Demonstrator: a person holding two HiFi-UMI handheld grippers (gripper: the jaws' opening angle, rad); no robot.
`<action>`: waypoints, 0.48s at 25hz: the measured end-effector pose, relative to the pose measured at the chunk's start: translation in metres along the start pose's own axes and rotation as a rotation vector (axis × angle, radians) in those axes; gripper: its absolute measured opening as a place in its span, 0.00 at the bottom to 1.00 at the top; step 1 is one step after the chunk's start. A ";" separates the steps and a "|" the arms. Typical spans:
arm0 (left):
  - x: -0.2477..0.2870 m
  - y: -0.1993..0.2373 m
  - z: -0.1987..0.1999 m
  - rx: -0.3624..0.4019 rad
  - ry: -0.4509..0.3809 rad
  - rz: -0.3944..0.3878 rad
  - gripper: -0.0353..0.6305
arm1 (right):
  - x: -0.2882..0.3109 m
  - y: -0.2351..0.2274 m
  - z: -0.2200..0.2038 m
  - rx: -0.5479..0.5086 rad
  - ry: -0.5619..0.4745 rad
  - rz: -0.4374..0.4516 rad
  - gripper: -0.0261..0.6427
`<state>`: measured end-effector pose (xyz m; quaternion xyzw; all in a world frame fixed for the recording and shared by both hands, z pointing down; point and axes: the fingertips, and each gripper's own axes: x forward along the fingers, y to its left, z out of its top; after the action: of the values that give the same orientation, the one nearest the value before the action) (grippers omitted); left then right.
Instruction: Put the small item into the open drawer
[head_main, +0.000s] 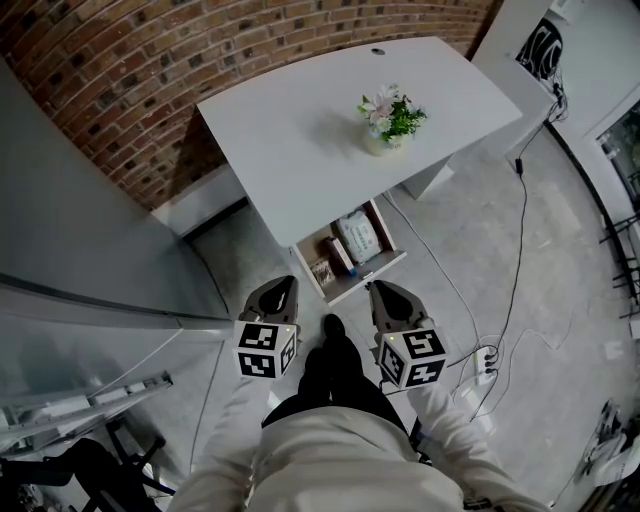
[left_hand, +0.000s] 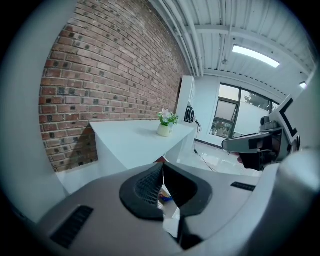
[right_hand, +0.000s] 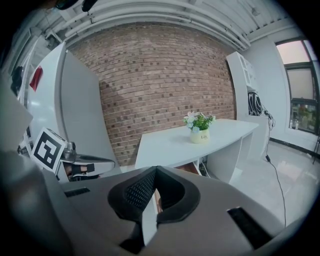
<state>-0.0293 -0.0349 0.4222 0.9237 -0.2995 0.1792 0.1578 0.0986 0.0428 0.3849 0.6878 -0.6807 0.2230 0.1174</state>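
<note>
A white desk (head_main: 300, 130) stands ahead with a small flower pot (head_main: 388, 120) on its top. Under it a drawer (head_main: 370, 278) is pulled open; a white packet (head_main: 358, 237) and a few darker items lie inside. My left gripper (head_main: 283, 287) hangs just short of the drawer's left corner, its jaws together with nothing between them. My right gripper (head_main: 380, 290) hovers by the drawer's front edge, shut and empty too. In the left gripper view the closed tips (left_hand: 162, 167) point at the desk, and the right gripper view shows the same (right_hand: 156, 170). I see no loose small item outside the drawer.
A brick wall (head_main: 150, 60) runs behind the desk. A tall grey cabinet (head_main: 70, 230) stands at the left. Cables and a power strip (head_main: 485, 360) lie on the floor at the right. The person's shoe (head_main: 333, 325) is between the grippers.
</note>
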 end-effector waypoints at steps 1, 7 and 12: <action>-0.001 0.000 0.000 0.001 -0.001 0.002 0.08 | -0.001 0.000 -0.001 -0.001 0.002 0.000 0.08; -0.003 0.000 -0.004 0.001 0.003 0.013 0.08 | -0.002 0.000 -0.005 -0.004 0.008 0.004 0.08; 0.000 0.000 -0.005 -0.001 0.006 0.017 0.08 | 0.001 -0.002 -0.006 -0.008 0.015 0.010 0.08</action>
<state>-0.0306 -0.0331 0.4261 0.9205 -0.3070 0.1834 0.1577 0.0996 0.0444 0.3913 0.6821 -0.6843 0.2262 0.1239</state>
